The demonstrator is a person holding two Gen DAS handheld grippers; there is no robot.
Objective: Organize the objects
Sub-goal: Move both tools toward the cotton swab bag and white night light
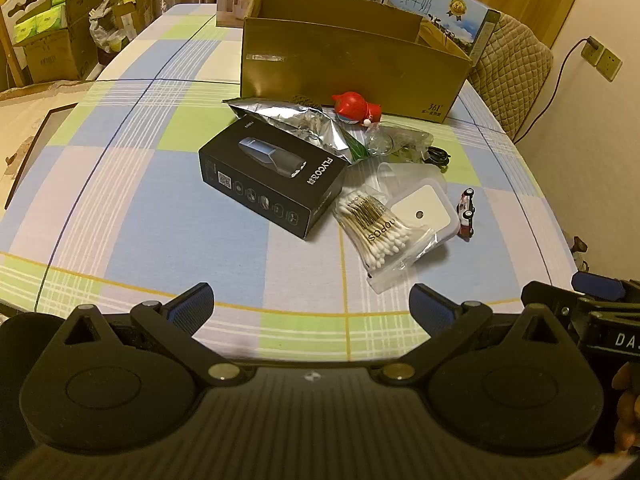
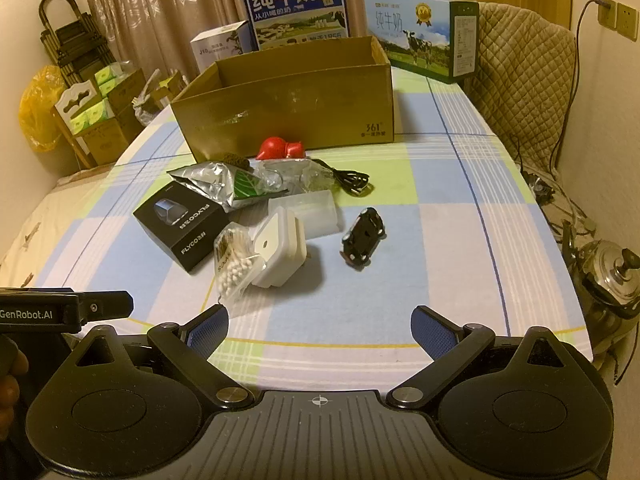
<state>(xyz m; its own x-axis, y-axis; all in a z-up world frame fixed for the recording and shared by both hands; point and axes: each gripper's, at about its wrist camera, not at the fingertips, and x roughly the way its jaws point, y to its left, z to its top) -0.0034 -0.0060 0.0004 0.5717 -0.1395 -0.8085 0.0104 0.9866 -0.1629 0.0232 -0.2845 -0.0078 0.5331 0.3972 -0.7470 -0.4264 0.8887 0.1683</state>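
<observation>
A heap of small items lies mid-table before an open cardboard box. In it are a black shaver box, a foil bag, a pack of cotton swabs, a white plastic case, a red figurine, a toy car and a black cable. My left gripper and right gripper both hover open near the table's front edge, short of the heap, holding nothing.
Milk cartons and a humidifier box stand behind the cardboard box. A padded chair and a metal kettle are off the table's right side. Stacked boxes sit on the floor at left. The checked tablecloth has bare room at right.
</observation>
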